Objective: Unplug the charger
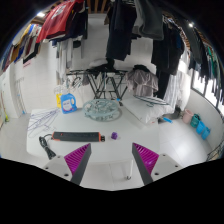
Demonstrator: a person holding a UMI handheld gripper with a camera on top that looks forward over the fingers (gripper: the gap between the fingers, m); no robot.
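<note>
The tongs [112,160] hung open above the white tabletop [150,128], magenta pads well apart and gripping nothing, probably held back so the whole working area stayed in sight before any approach. The task's thing seemed to be the black power strip [80,136] lying flat just ahead of the left finger, a black cable [47,146] curling from its near end; whether a charger sat plugged in it could not be told. A small purple object [116,134] lay just beside it. Farther off stood a blue and yellow box [68,102], its writing unreadable, and dark clothes [125,25] hung behind, clear of the work.
</note>
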